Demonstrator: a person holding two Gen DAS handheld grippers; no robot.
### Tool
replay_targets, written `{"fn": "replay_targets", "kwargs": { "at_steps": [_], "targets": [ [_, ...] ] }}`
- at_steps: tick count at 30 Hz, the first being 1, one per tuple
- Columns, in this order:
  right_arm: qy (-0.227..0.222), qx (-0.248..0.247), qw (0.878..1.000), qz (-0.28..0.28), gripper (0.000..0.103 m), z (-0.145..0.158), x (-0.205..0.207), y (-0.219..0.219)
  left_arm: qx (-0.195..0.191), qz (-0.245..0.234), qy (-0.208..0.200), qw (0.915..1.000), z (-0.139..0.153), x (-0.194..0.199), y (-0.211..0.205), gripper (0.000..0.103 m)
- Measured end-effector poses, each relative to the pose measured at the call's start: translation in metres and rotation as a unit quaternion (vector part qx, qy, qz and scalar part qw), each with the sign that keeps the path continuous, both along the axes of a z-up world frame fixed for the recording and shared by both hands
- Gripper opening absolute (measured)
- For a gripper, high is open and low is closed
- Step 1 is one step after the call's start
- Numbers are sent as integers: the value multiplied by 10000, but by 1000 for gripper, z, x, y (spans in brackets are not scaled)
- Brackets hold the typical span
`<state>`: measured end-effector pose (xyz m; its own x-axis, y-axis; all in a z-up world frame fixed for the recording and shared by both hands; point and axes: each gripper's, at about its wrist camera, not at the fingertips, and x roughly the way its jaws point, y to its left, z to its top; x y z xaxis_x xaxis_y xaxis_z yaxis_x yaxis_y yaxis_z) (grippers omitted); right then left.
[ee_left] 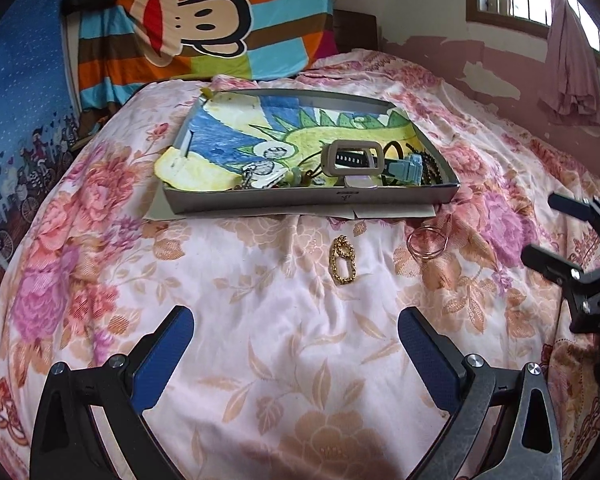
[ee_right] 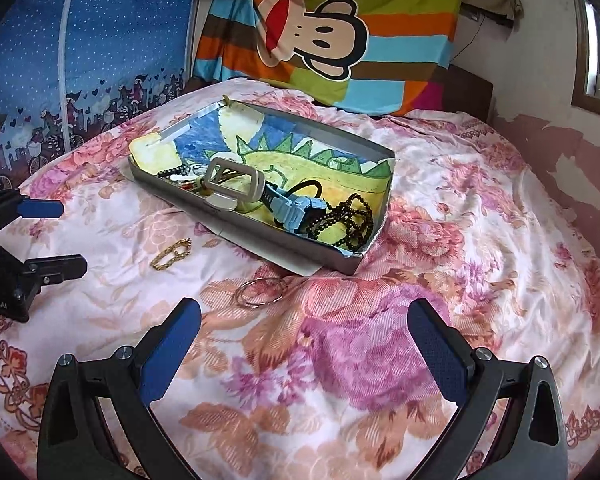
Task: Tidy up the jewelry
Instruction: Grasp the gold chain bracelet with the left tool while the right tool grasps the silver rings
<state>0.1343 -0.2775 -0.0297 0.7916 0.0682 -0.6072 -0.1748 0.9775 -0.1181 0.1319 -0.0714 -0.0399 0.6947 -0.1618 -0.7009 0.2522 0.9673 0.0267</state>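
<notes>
A gold chain bracelet [ee_left: 341, 259] [ee_right: 172, 254] lies on the floral bedspread in front of a grey cardboard tray [ee_left: 312, 199] [ee_right: 284, 245]. Thin metal bangles [ee_left: 427, 242] [ee_right: 261, 293] lie to its right. The tray holds a blue watch [ee_left: 406, 166] [ee_right: 300, 212], dark beads [ee_right: 350, 220], a beige buckle-shaped stand [ee_left: 351, 159] [ee_right: 232, 180] and small pieces. My left gripper [ee_left: 296, 340] [ee_right: 56, 236] is open and empty, short of the bracelet. My right gripper [ee_right: 304, 340] [ee_left: 540, 228] is open and empty, just short of the bangles.
The tray is lined with a blue, yellow and green towel [ee_left: 260, 128]. A striped monkey-print pillow [ee_left: 196, 20] lies behind it. A blue patterned net [ee_right: 80, 40] hangs at the left. A peeling wall [ee_left: 480, 68] and window are at the right.
</notes>
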Motion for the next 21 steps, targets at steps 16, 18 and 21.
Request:
{"fn": "replay_targets", "kwargs": {
  "at_steps": [16, 18, 21],
  "targets": [
    [501, 462, 9964, 506, 80, -26, 46, 1, -340, -798, 355, 9956, -13, 47, -25, 80],
    [547, 529, 9954, 580, 71, -28, 51, 3, -443, -866, 506, 9940, -18, 54, -26, 70],
    [602, 686, 9933, 712, 63, -30, 57, 7, -574, -1008, 670, 9910, -23, 61, -28, 55]
  ]
}}
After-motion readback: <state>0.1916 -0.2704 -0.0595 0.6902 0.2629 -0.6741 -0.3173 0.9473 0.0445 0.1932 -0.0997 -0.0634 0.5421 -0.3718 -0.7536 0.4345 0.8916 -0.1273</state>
